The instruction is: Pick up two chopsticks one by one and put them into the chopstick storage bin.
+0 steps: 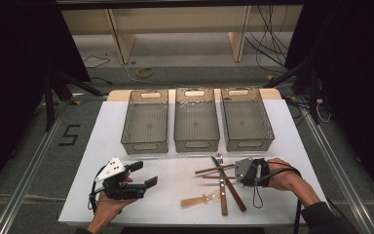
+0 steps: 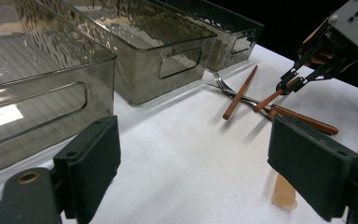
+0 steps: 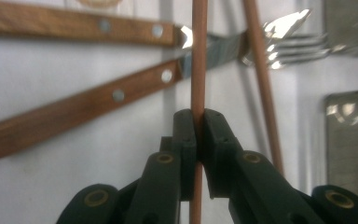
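The left gripper [image 1: 143, 174] hovers low over the near left part of the white bench [image 1: 175, 214], its jaws spread wide apart with nothing between them. Near the bench's front edge, right of centre, lies a pale translucent spoon [image 1: 200, 199]. Just beyond it the right gripper [image 3: 198, 135] has its jaws pressed together on a thin wooden chopstick [image 3: 198, 70], which runs straight between the pads; in the left gripper view the chopstick's held end sits raised off the bench while its other end slopes down toward the cutlery. Under and around it lie two wooden-handled pieces of cutlery [image 3: 74, 109], crossing one another, a fork [image 2: 223, 84] with its tines pointing toward the bins, and a second chopstick [image 2: 240, 92] lying free on the bench just beside the held one. At the far side of the bench stand three smoky clear plastic bins [image 1: 196, 141] in a row, each with handle slots.
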{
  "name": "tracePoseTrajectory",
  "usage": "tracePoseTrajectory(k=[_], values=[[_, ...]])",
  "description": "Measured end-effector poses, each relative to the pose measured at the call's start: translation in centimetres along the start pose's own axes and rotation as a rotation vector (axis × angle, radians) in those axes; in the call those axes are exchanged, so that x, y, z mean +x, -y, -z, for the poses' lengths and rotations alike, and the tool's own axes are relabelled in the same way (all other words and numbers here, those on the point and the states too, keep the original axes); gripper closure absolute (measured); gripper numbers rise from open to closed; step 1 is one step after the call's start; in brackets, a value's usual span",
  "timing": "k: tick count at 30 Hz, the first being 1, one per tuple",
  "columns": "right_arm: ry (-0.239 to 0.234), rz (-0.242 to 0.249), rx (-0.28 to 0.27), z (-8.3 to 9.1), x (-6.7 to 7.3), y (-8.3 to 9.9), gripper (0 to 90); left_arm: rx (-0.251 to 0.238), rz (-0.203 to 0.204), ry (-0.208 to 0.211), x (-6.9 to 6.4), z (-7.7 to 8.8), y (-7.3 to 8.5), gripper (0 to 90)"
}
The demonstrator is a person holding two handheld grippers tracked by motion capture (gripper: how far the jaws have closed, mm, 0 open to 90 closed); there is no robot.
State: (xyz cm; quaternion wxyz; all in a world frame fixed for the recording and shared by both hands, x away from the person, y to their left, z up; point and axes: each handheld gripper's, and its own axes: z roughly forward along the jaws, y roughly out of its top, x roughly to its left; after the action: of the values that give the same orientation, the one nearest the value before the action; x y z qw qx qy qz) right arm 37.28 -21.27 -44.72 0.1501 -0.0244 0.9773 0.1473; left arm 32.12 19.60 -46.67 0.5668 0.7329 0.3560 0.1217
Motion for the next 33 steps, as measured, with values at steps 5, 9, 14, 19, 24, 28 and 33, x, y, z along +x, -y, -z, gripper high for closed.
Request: tracePoseTrajectory(k=[5, 9, 14, 19, 24, 28, 33], values=[[0.016, 0.002, -0.024, 0.6, 0.4, -1.0, 84.9, 0.029, -0.024, 0.021, -0.5, -0.4, -0.7, 16.1], [0.03, 0.013, -0.034, 0.7, 0.4, -1.5, 84.9, 0.069, -0.045, 0.039, -0.9, -1.1, -1.4, 16.3], [0.037, 0.037, -0.036, 1.0, 0.5, -2.7, 84.9, 0.122, -0.079, 0.065, -1.6, -2.3, -2.3, 16.5], [0.048, 0.056, -0.027, 1.0, 0.6, -3.8, 84.9, 0.172, -0.115, 0.086, -2.2, -3.3, -3.3, 16.7], [0.047, 0.082, -0.028, 1.0, 1.1, -5.0, 84.9, 0.23, -0.161, 0.097, -3.0, -4.1, -4.1, 17.2], [0.046, 0.1, -0.039, 0.9, 1.3, -5.9, 84.9, 0.276, -0.205, 0.104, -3.7, -4.6, -4.7, 19.1], [0.048, 0.117, -0.049, 0.6, 1.6, -7.1, 84.9, 0.344, -0.259, 0.12, -4.3, -5.3, -5.3, 21.9]])
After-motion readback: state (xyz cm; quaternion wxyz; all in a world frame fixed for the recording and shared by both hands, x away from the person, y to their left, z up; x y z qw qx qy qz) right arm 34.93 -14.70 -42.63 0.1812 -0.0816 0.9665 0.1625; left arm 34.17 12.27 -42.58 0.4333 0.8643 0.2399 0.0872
